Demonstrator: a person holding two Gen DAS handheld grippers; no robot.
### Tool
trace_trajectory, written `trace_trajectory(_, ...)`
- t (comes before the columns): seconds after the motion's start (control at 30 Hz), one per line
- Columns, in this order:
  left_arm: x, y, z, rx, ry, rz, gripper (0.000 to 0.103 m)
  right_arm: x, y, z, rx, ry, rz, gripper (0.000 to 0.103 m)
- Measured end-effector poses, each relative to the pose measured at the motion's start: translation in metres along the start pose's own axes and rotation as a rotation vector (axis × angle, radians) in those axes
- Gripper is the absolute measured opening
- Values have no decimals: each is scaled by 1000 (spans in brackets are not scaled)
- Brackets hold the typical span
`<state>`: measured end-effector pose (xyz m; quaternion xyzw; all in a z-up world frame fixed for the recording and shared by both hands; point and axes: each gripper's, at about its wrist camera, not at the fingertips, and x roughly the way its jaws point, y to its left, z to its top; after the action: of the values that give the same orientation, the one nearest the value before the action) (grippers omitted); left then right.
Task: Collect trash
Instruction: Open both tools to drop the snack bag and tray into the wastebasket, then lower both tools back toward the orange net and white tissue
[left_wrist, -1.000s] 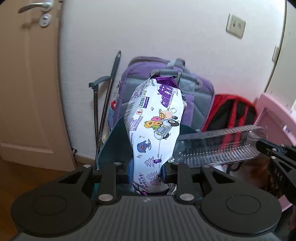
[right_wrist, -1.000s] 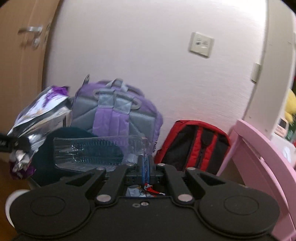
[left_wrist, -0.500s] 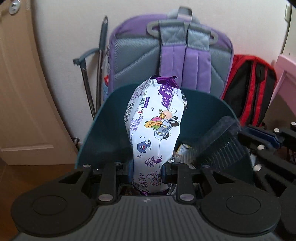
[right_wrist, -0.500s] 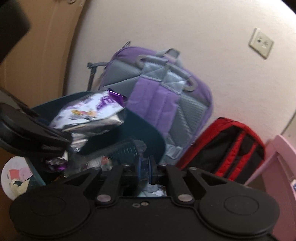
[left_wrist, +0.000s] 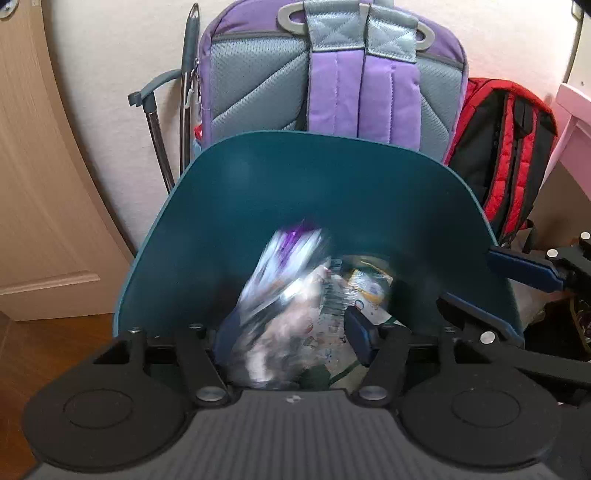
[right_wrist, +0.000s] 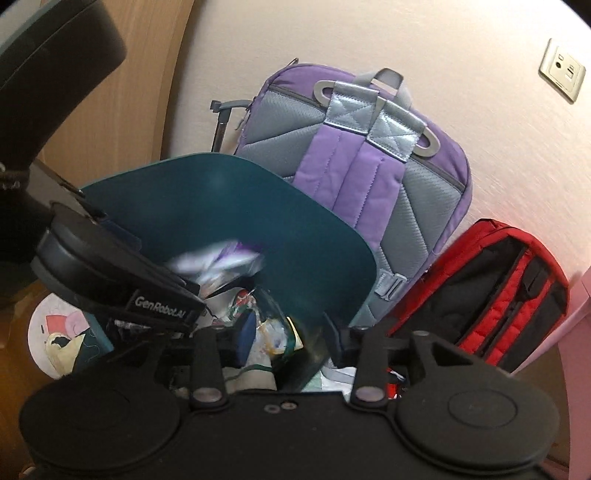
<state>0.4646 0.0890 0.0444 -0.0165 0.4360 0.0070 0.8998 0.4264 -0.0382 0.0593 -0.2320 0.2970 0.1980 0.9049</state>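
A teal trash bin (left_wrist: 258, 192) stands against the wall; it also shows in the right wrist view (right_wrist: 221, 206). My left gripper (left_wrist: 291, 332) is open over the bin. The white and purple snack bag (left_wrist: 284, 295) is blurred between its fingers, loose and falling into the bin; it also shows in the right wrist view (right_wrist: 221, 262). My right gripper (right_wrist: 288, 332) is open over the bin too, with trash below it. The clear plastic bottle (right_wrist: 280, 332) lies inside the bin. The right gripper's blue fingers (left_wrist: 524, 266) show at the right of the left wrist view.
A purple and grey backpack (left_wrist: 332, 74) leans on the wall right behind the bin. A red and black backpack (left_wrist: 509, 147) stands to its right, then pink furniture (left_wrist: 576, 107). A wooden door (left_wrist: 37, 147) is at left. A grey metal stick (left_wrist: 188, 74) leans beside the purple backpack.
Both grippers have opened over the bin. The snack bag has left my left gripper and drops. The bottle has left my right gripper and lies in the bin.
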Motion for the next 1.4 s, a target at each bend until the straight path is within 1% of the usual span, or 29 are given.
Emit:
trace_trajectory(0.07,-6,0,0,-3,-9,-5,68,-6,-5,-1,27,-8,13,43)
trace_trajectory(0.1,-10,-1,-1,-3,-14,0,72,-8,-7,-1,36,-9,17,44)
trace_trajectory(0.3,-36,-1,-9,-9,-32,-5,72,-39,-12,-5,81,-26,45,49)
trace_trajectory(0.53,-88,-8,-27,8,-69,-14,72,-86,-5,-17,106,-55,66,52)
trace_trajectory(0.7,-125,-9,-48,13,-91,-33,72,-121,1,-31,150,-72,90,53)
trace_trajectory(0.83,-150,-9,-71,28,-100,-42,73,-144,8,-46,178,-72,122,53)
trace_trajectory(0.87,-154,-8,-77,31,-101,-43,75,-148,11,-50,179,-72,127,53)
trace_trajectory(0.9,-158,-7,-84,32,-103,-44,79,-153,15,-55,179,-73,134,53)
trace_trajectory(0.93,-163,-6,-91,33,-106,-44,82,-157,18,-59,179,-73,141,53)
trace_trajectory(0.97,-167,-6,-99,36,-108,-51,82,-160,21,-64,180,-75,149,53)
trace_trajectory(1.1,-175,-3,-128,56,-96,-89,82,-168,36,-85,182,-77,185,53)
trace_trajectory(1.17,-173,0,-144,65,-87,-105,85,-167,43,-98,189,-67,210,53)
trace_trajectory(1.27,-162,7,-168,77,-66,-129,90,-158,53,-119,213,-40,255,53)
trace_trajectory(1.33,-150,11,-186,90,-51,-145,98,-147,60,-135,228,-6,285,53)
trace_trajectory(1.4,-132,17,-203,97,-29,-160,99,-132,66,-152,248,37,311,53)
